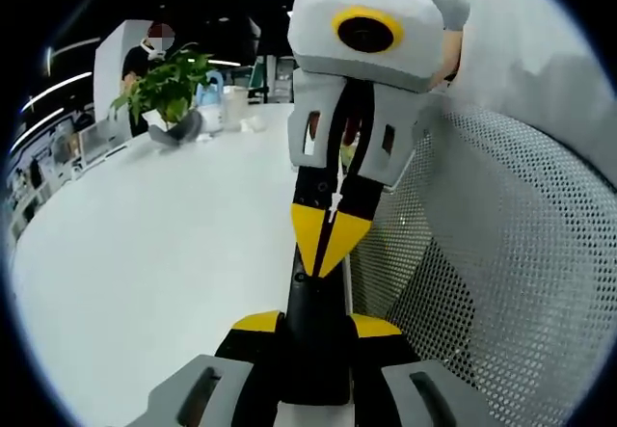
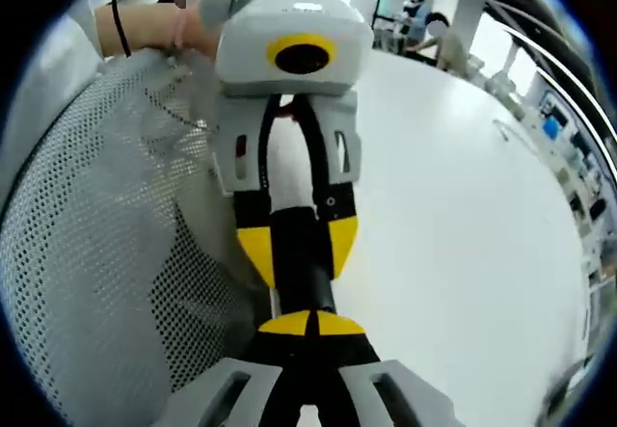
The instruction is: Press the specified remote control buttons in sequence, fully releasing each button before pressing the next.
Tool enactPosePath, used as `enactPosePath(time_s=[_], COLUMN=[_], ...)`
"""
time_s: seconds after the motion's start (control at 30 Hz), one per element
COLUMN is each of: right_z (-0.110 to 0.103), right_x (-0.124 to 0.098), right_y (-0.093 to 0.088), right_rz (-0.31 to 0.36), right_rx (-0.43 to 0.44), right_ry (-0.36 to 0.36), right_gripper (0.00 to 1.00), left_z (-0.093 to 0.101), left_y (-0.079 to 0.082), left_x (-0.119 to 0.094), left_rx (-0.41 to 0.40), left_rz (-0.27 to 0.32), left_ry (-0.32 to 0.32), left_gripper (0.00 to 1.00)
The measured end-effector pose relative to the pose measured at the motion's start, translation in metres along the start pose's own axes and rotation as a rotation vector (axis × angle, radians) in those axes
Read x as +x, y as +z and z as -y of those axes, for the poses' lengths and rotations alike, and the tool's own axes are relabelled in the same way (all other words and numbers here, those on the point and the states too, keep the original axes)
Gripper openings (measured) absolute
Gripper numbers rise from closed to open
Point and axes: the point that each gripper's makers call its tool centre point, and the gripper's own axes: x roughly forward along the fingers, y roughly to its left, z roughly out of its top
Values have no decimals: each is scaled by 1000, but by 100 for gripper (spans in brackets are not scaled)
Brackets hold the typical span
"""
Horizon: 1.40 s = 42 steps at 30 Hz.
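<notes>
**Remote clamped in left jaws; right jaws meeting it end-on**

The left gripper (image 1: 316, 326) is holding the black remote (image 1: 314, 297) between its narrow-set jaws. The remote's long axis is running straight forward along those jaws, just above the white bench (image 1: 174, 244). The right gripper (image 1: 326, 244) is facing it head-on, with its jaws pressed together into one yellow tip that is sitting on the remote's far end. In my judgement the right gripper is the pressing tool, and the buttons themselves are too dark to make out. A mesh chair back (image 1: 511, 253) is standing close beside both grippers.
</notes>
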Motion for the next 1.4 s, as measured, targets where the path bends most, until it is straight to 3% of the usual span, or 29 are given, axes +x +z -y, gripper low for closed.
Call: enactPosePath(time_s=[0.2,0.5,0.8,0.9,1.1,1.4], right_z=[0,-1,3,3,8,11], right_x=[0,2,1,-1,1,3], right_y=[0,-1,-1,0,1,3], right_rz=[-11,-55,-15,17,1,-19], right_rx=[-32,-162,-14,135,101,128], right_ry=[0,-32,-3,54,59,94], right_gripper=[0,0,0,0,0,0], left_z=[0,0,0,0,0,-1], left_y=[0,0,0,0,0,0], left_x=[0,1,1,1,1,0], left_rx=[0,-2,4,5,5,0], left_rz=[0,1,1,1,3,6], left_ry=[-1,1,3,4,4,4], left_gripper=[25,25,25,25,25,25])
